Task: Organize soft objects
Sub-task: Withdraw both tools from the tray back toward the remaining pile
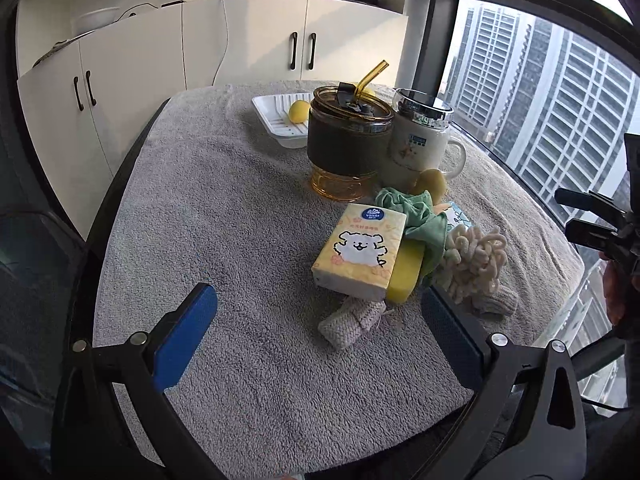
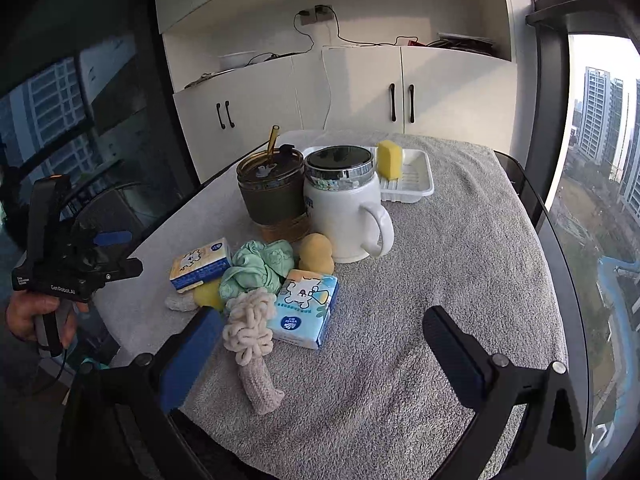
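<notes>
A pile of soft things lies mid-table: a yellow tissue pack [image 1: 360, 252] [image 2: 200, 263], a blue tissue pack [image 2: 304, 306], a green cloth [image 1: 416, 216] [image 2: 256, 268], a cream knitted rope toy [image 1: 476, 260] [image 2: 250, 328], a yellow sponge [image 1: 404, 280] under the pack, and a rounded yellow sponge [image 2: 316, 254]. A white tray [image 1: 276, 120] [image 2: 416, 184] at the back holds another yellow sponge [image 2: 389, 159]. My left gripper [image 1: 320, 320] is open, hovering just in front of the pile. My right gripper [image 2: 320, 340] is open, near the rope toy and blue pack.
A dark tumbler with a straw [image 1: 348, 140] [image 2: 272, 188] and a white lidded mug [image 1: 420, 140] [image 2: 344, 212] stand behind the pile. A grey towel [image 1: 240, 240] covers the table. White cabinets stand behind; windows are at the right.
</notes>
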Tool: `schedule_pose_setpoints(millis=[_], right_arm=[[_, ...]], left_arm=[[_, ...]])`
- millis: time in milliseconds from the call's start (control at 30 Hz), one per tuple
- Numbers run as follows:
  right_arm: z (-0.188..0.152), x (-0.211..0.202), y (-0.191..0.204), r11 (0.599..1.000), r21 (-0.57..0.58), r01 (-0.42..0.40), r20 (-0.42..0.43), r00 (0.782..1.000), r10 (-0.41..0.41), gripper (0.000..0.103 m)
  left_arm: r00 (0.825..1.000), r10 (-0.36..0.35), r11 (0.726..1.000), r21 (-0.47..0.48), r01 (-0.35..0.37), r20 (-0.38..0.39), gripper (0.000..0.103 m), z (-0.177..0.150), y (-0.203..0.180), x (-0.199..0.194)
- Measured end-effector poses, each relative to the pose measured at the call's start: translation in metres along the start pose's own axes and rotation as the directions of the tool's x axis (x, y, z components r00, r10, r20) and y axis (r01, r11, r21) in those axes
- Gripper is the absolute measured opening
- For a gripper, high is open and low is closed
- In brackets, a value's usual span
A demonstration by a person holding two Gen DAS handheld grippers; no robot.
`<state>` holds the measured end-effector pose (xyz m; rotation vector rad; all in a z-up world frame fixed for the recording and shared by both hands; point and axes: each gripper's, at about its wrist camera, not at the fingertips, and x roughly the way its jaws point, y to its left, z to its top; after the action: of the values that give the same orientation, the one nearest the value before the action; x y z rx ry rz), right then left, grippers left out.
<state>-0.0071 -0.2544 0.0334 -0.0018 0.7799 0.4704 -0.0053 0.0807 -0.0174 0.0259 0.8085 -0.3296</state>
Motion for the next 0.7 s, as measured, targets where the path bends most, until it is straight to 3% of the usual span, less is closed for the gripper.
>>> schedule_pose_setpoints(millis=[100,367,700], right_arm=[[-0.011,0.005,0.008,1.000,0.007,-0.012,-0.013,1.000,0.012,0.103],[-0.036,0.027,0.032,1.000,-0.003,-0.030,-0.061,0.998,0.029,0.103],[-0.044,0.049,0.040,0.998,-0.022,-0.055,-0.104,0.993,0.052,0.096]], left_arm=[[1.000,-0.013,1.000,-0.003,0.013,-0.017,0.103,-0.011,-0.002,0.005],[0.996,-0.047,0.993,0.104,0.056,-0.081,0.103,-0.029,-0.016,0.033],[0.991,-0.086,0.989,0.113,0.098,-0.103,0.103,-0.026,-0.017,0.054]])
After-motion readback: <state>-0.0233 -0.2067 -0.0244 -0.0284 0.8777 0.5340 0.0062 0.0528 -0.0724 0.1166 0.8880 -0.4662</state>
